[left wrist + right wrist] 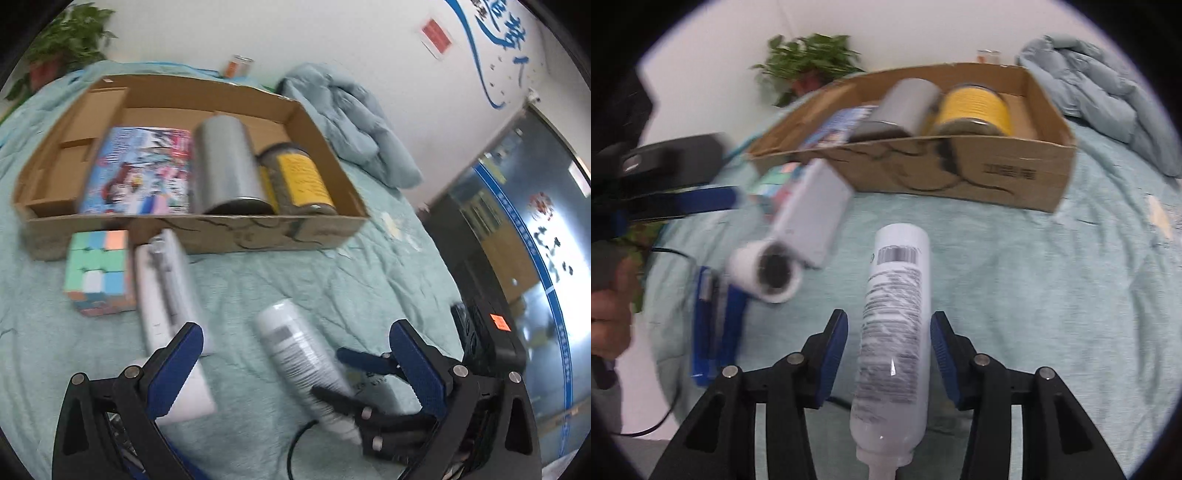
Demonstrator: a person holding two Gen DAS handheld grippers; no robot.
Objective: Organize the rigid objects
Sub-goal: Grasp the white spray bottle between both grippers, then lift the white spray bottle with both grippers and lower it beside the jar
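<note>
A white squeeze bottle [897, 317] lies on the bedspread, cap end towards me, between the pads of my right gripper [889, 350]. A gap shows on each side of it, so that gripper is open. My left gripper [295, 326] stands wide open above the same bottle [295, 350] and holds nothing. The right gripper [347, 376] reaches in from the right. The cardboard box [258, 232] holds a colourful book [140, 173], a silver can [225, 162] and a yellow-labelled jar [299, 177]. A pastel puzzle cube [99, 269] and a white roller-like item [166, 288] lie in front of the box.
A crumpled blue quilt [351, 122] lies right of the box. A potted plant [70, 40] and a small can [240, 66] stand at the back wall. A black cable [295, 443] runs near the bottle's cap. A person's hand [609, 306] shows at the left edge.
</note>
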